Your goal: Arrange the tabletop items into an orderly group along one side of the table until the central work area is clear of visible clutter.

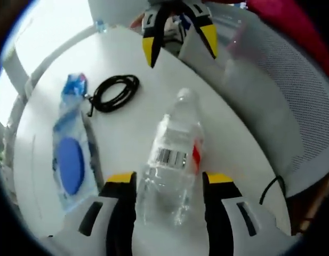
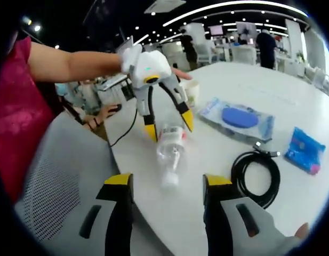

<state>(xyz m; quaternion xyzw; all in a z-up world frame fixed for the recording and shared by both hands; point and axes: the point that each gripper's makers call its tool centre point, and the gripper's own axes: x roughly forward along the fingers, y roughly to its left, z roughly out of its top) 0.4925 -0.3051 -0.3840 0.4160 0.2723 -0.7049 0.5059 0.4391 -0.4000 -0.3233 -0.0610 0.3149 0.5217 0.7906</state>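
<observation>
Two yellow-tipped jaws of the left gripper (image 2: 167,128) are straddling a bottle (image 1: 172,162) lying on the white table (image 1: 228,144), spread wide; the right gripper (image 2: 167,184) is hovering open, holding nothing.

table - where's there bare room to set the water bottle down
Free: the table beyond the clear pouch is bare, as is the strip between the black cable coil and the water bottle. Crowded: pouch, coil and small blue packet cluster together; the left gripper straddles the bottle.
</observation>
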